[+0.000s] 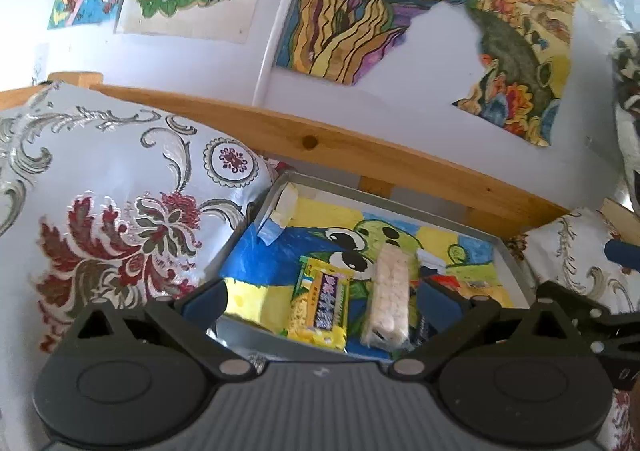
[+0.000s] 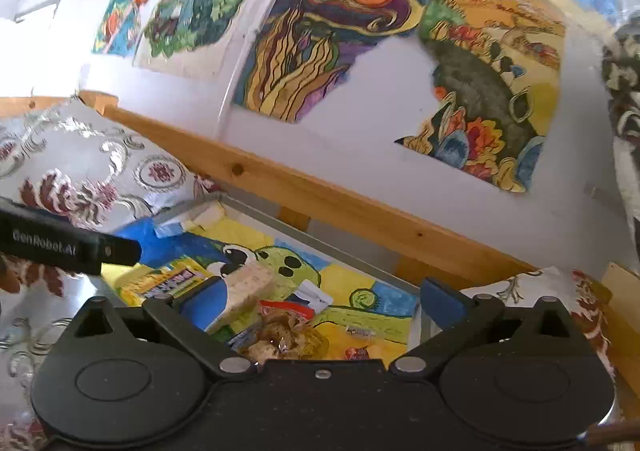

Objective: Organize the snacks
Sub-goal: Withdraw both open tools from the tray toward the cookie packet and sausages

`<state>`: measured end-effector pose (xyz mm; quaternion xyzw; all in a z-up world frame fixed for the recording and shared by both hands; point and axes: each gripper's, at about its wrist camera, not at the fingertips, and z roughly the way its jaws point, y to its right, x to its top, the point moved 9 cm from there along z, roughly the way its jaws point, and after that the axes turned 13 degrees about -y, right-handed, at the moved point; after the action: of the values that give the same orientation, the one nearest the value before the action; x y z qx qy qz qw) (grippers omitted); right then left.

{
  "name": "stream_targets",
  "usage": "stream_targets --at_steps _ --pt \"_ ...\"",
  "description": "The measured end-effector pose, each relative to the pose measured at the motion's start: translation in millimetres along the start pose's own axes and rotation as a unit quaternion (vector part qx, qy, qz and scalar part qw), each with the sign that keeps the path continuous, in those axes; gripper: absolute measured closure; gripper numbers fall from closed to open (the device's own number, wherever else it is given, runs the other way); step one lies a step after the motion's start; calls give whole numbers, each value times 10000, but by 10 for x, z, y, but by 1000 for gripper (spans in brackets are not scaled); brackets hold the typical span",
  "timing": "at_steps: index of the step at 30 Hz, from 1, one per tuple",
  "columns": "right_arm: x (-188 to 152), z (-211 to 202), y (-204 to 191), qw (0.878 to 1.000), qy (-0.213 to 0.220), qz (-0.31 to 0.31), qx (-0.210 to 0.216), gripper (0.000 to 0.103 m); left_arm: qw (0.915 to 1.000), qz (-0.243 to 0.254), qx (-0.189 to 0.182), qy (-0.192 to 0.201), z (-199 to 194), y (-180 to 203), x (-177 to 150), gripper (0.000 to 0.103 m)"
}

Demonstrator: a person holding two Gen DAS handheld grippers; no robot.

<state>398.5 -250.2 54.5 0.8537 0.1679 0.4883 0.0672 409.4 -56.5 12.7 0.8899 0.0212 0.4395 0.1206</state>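
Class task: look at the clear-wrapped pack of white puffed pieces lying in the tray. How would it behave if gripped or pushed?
The puffed pack probably feels light, since its pieces look airy. Hard squeezing would likely crush them. Lying flat in the tray, it should slide, not roll, and its glossy wrapper may slip.

The tray (image 1: pixel 516 263) looked like dull grey metal, matt along its rim, lined with a crayon-bright paper drawing (image 1: pixel 264 255). The yellow snack bar (image 1: pixel 320 311) wore a glossy plastic wrapper; the white rice bar (image 1: pixel 388 299) sat in clear, shiny film, bumpy beneath. The cushion (image 1: pixel 120 187) was woven cloth with a silvery sheen. The rail (image 1: pixel 320 139) was smooth, knotted wood. The left tongs (image 1: pixel 320 295) were matt black plastic.
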Motion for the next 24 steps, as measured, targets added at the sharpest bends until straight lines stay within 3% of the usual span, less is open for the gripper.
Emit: stream_targets --at_steps 9,24 --pt "-209 -627 86 9991 194 365 -59 1 9993 338 -95 119 -415 156 -232 1" --pt "-691 -1440 125 9975 249 635 -182 1 9965 758 -310 -176 -877 387 -811 1"
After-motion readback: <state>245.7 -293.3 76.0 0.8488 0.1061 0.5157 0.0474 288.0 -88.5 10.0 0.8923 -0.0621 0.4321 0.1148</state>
